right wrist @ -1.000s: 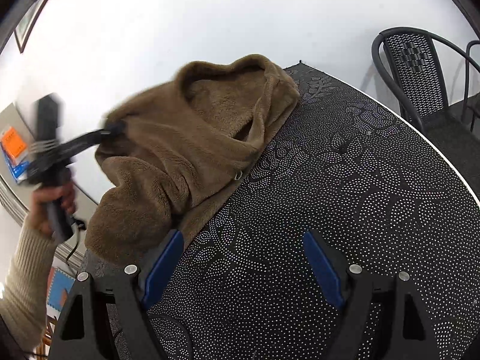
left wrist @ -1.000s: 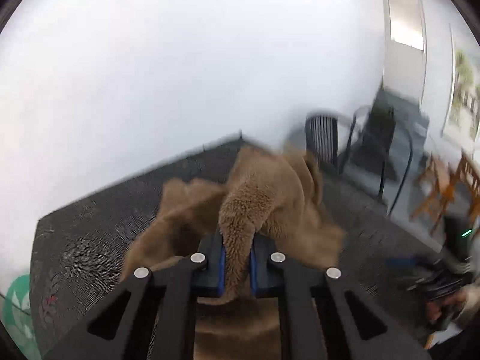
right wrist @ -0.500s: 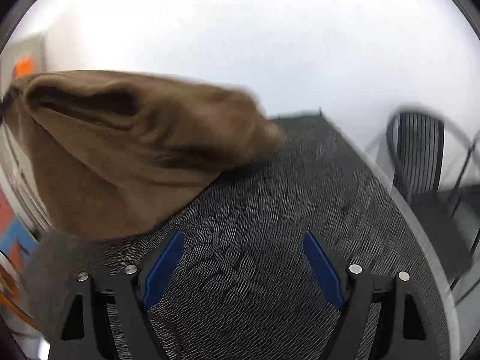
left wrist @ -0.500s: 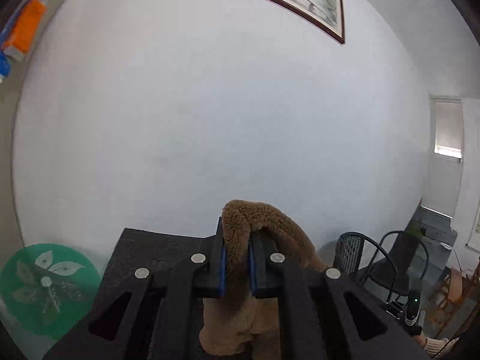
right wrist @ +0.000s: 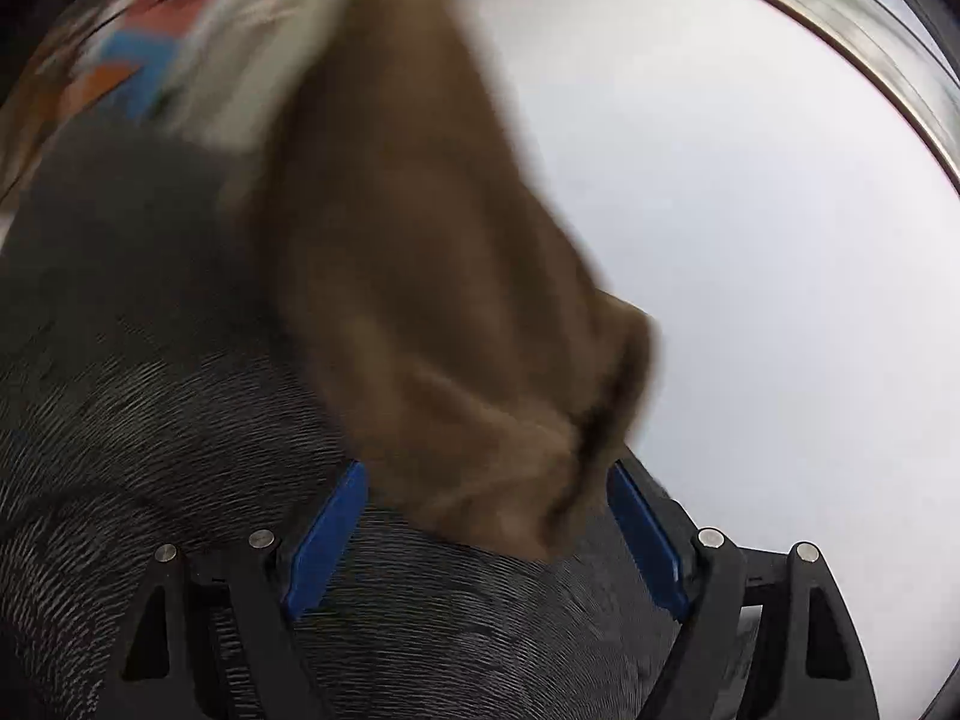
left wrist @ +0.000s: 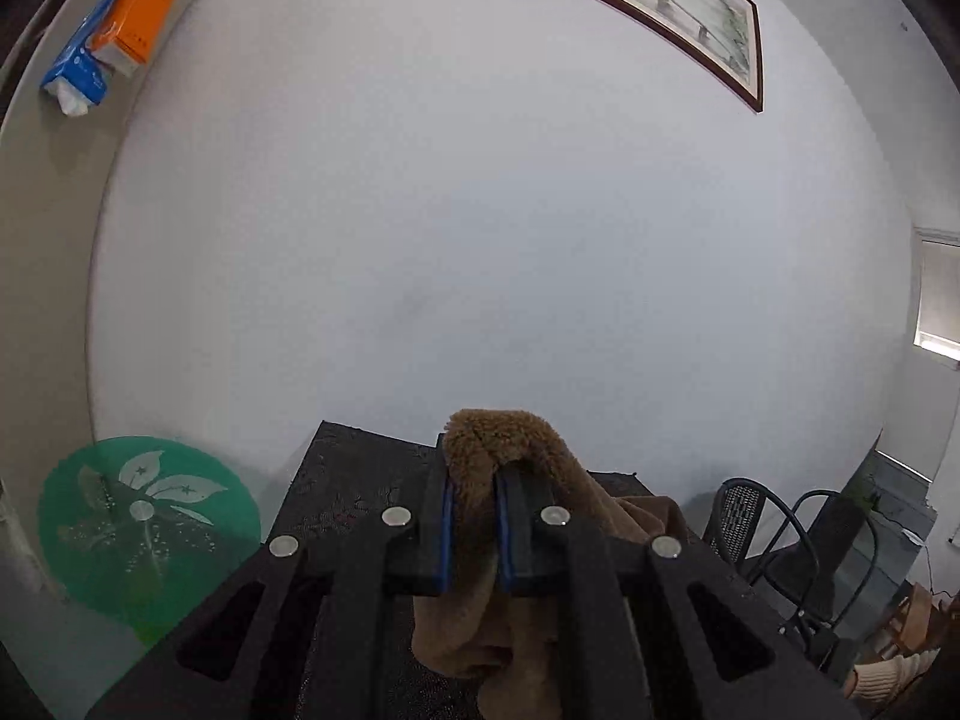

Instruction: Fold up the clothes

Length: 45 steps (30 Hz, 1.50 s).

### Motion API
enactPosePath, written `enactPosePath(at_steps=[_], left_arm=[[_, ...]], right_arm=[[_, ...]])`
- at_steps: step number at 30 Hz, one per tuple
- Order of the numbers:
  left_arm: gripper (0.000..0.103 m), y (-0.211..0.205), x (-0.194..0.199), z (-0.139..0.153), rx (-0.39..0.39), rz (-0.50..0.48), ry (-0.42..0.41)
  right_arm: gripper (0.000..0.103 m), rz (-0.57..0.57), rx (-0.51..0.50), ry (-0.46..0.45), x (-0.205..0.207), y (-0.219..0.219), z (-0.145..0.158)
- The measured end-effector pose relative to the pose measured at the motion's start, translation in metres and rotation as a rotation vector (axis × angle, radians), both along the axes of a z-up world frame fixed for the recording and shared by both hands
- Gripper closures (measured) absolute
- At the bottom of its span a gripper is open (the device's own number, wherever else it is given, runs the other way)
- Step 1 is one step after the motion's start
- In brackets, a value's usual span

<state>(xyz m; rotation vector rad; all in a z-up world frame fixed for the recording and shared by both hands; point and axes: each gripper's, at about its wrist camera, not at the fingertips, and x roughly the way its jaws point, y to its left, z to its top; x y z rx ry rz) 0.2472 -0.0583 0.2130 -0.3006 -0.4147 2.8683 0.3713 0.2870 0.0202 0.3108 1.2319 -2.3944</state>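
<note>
Left gripper (left wrist: 473,480) pinches the fleece (left wrist: 510,438) at lower centre — right gripper (right wrist: 486,516) gapes wide (fleece blurred above it).

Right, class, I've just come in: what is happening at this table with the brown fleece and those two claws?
A person is handling a brown fleece garment with two hand-held claws, at the start of folding it. The left claw is shut on a bunch of the fleece and holds it up above the dark patterned table. The right claw is open, with the hanging fleece just ahead of its blue pads. That view is blurred, so contact cannot be judged.
</note>
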Motion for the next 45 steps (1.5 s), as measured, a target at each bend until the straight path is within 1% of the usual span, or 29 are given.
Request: enactPosePath(at_steps=[2, 4, 9, 11, 16, 18, 22, 23, 24, 25, 26, 27, 28, 30, 32, 35, 39, 41, 45], left_arm=[[0.09, 0.002, -0.002, 0.001, -0.001, -0.003, 0.001], [0.089, 0.004, -0.003, 0.006, -0.001, -0.009, 0.006], [0.089, 0.001, -0.008, 0.005, 0.001, -0.002, 0.0], [0.089, -0.004, -0.01, 0.002, 0.012, 0.006, -0.01], [0.089, -0.011, -0.016, -0.005, 0.045, 0.02, -0.031], [0.089, -0.012, -0.018, -0.007, 0.044, 0.028, -0.038], [0.089, -0.013, -0.023, -0.009, 0.04, 0.04, -0.051], [0.089, -0.014, -0.024, -0.011, 0.039, 0.045, -0.056], [0.089, -0.014, -0.026, -0.012, 0.038, 0.05, -0.061], [0.089, -0.015, -0.027, -0.014, 0.04, 0.05, -0.066], [0.089, -0.016, -0.029, -0.015, 0.043, 0.05, -0.071], [0.089, -0.016, -0.03, -0.016, 0.046, 0.049, -0.073], [0.089, -0.015, -0.031, -0.017, 0.05, 0.048, -0.075], [0.089, -0.015, -0.031, -0.017, 0.054, 0.048, -0.074], [0.089, -0.015, -0.029, -0.015, 0.059, 0.048, -0.063], [0.089, -0.014, -0.025, -0.009, 0.068, 0.041, -0.038], [0.089, -0.004, -0.018, 0.006, 0.079, 0.015, 0.011], [0.089, 0.003, -0.012, 0.019, 0.085, -0.003, 0.056], [0.089, 0.018, 0.014, 0.061, 0.078, -0.037, 0.181]], right_arm=[[0.019, 0.045, 0.037, -0.03, 0.0, -0.007, -0.006], [0.019, 0.062, 0.053, -0.07, -0.008, -0.01, -0.009], [0.019, 0.06, 0.075, -0.199, -0.05, -0.011, -0.012], [0.019, 0.071, 0.057, -0.254, -0.064, -0.01, -0.01], [0.019, 0.118, 0.033, -0.33, -0.09, -0.014, -0.005], [0.019, 0.112, -0.018, -0.388, -0.105, -0.011, -0.003], [0.019, 0.059, -0.096, -0.483, -0.129, -0.005, -0.001], [0.021, 0.045, -0.097, -0.473, -0.13, -0.006, -0.001], [0.036, 0.028, -0.071, -0.444, -0.128, -0.008, -0.003], [0.065, 0.01, -0.041, -0.412, -0.126, -0.011, -0.005], [0.077, -0.007, -0.011, -0.38, -0.124, -0.014, -0.008], [0.083, -0.025, 0.019, -0.348, -0.122, -0.016, -0.011], [0.086, -0.039, 0.027, -0.315, -0.12, -0.017, -0.012], [0.089, -0.082, -0.007, -0.248, -0.118, -0.014, -0.003], [0.091, -0.136, -0.085, -0.182, -0.118, -0.006, 0.016], [0.092, -0.224, -0.213, 0.009, -0.112, 0.011, 0.061], [0.093, -0.322, -0.385, 0.234, -0.102, 0.037, 0.128], [0.093, -0.359, -0.456, 0.326, -0.098, 0.049, 0.16], [0.093, -0.405, -0.585, 0.509, -0.083, 0.066, 0.221]])
